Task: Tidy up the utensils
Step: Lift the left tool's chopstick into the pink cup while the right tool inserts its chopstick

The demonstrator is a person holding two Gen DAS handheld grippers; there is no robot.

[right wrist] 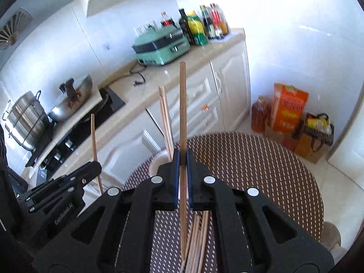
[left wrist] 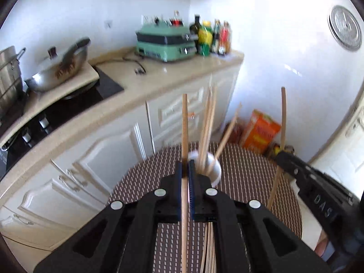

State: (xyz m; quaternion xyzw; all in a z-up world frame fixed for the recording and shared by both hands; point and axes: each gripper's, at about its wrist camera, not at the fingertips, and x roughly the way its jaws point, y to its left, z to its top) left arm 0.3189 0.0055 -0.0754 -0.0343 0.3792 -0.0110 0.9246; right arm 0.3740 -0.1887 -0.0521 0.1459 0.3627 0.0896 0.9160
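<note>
Closest to each lens is a black gripper pinching one wooden chopstick upright between blue pads. The left gripper (left wrist: 188,170) clamps its chopstick (left wrist: 184,122); the right gripper (right wrist: 182,159) clamps another chopstick (right wrist: 182,104).

Below both is the round table (right wrist: 261,170) with a brown patterned cover. On it stands a white cup (left wrist: 215,169) holding several chopsticks that lean apart, just beyond the left gripper's tips. More loose chopsticks (right wrist: 198,238) lie in a bundle on the table under the grippers.

Only the right view shows the floor corner fully: an orange box (right wrist: 287,111), an oil bottle (right wrist: 260,113) and a bag (right wrist: 316,134). Only the left view shows a round vent (left wrist: 345,28) on the right wall.

Both views show the counter (left wrist: 159,77) with a green appliance (left wrist: 165,43), bottles (left wrist: 211,36), wok (left wrist: 59,68) and steel pot (right wrist: 25,118).

Readable writing: "DAS" on the right gripper as seen from the left, "GenRobot.AI" on the left gripper as seen from the right. Box print is too blurred.
</note>
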